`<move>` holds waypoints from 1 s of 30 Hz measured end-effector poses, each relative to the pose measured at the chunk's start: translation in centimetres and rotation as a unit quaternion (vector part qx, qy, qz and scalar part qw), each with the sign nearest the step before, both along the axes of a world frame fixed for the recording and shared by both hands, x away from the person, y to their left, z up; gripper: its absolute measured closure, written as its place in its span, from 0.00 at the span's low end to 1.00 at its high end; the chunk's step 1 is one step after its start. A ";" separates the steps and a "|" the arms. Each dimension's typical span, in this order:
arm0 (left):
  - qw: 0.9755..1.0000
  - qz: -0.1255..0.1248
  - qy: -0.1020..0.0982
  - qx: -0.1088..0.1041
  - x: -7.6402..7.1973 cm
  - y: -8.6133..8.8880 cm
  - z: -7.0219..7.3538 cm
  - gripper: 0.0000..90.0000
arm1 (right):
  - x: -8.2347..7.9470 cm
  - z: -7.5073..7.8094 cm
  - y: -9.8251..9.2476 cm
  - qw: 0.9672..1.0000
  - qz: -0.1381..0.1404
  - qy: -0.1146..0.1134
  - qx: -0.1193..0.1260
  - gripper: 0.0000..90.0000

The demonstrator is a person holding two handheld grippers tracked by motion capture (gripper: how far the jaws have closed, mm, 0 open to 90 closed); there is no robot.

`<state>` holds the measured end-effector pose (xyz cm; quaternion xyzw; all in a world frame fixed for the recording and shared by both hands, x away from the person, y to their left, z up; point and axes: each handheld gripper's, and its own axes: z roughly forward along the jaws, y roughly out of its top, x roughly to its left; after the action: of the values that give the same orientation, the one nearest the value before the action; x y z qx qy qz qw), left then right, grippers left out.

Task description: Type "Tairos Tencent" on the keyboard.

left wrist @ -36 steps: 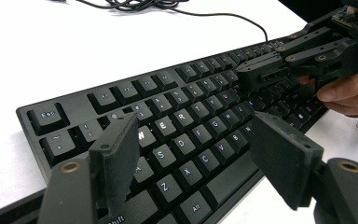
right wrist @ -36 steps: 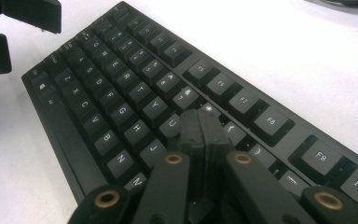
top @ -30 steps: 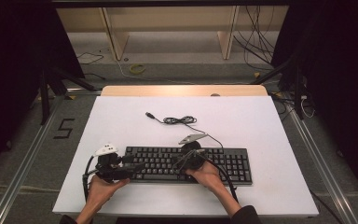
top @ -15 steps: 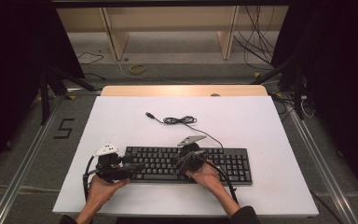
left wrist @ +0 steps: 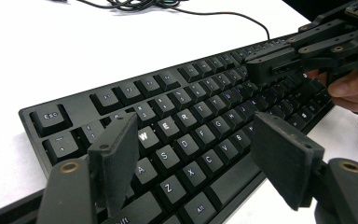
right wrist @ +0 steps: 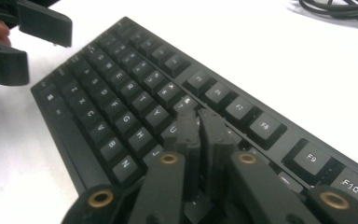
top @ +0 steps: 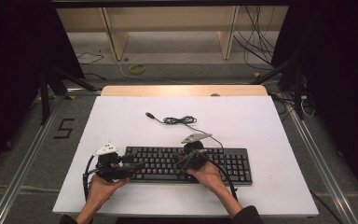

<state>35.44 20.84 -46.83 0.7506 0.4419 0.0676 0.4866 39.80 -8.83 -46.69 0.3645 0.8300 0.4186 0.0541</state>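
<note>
The keyboard (top: 189, 164) is showing matt black plastic, its keys (left wrist: 186, 142) smooth with a faint sheen. The left gripper (left wrist: 200, 163) is wearing rough, grainy black pads (left wrist: 114, 161) with brassy metal rivets (left wrist: 70, 166). The table (top: 261, 121), toward twelve o'clock, is looking smooth matt white.

The white table (top: 121, 121) is evenly and brightly lit from above, its surroundings dark; shadows are soft, and the gripper views blur toward their far edges.
</note>
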 end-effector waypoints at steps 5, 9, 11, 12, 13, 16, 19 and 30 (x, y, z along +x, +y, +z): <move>1.000 0.000 0.002 0.001 0.1 0.0 0.0 0.36 | -0.2 0.3 -0.2 1.000 0.002 -0.002 0.008 0.86; 1.000 -0.002 0.001 0.001 0.2 -0.1 0.0 0.37 | -0.4 0.6 -0.4 1.000 0.007 -0.001 0.014 0.76; 1.000 -0.002 0.003 0.001 0.3 -0.2 0.0 0.38 | -0.7 0.8 -0.5 1.000 0.009 -0.004 0.014 0.68; 1.000 -0.003 0.002 0.002 0.4 -0.2 0.0 0.38 | -0.7 0.8 -0.5 1.000 0.009 -0.004 0.014 0.68; 1.000 -0.004 0.002 0.002 0.4 -0.2 0.1 0.40 | -0.8 0.9 -0.7 1.000 0.008 -0.004 0.017 0.64; 1.000 -0.005 0.004 0.000 0.6 -0.3 0.1 0.44 | -1.0 1.0 -0.9 1.000 0.007 -0.008 0.018 0.59; 1.000 -0.007 0.007 0.005 0.8 -0.4 0.1 0.47 | -1.1 1.0 -1.1 1.000 0.002 -0.008 0.020 0.55; 0.999 -0.025 0.025 0.021 1.9 -1.4 -0.1 0.71 | -1.7 1.3 -1.7 1.000 -0.005 -0.012 0.024 0.43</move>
<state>37.30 19.47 -46.88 0.7731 0.4334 0.0463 0.4609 38.09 -10.56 -45.38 0.3647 0.8171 0.4429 0.0572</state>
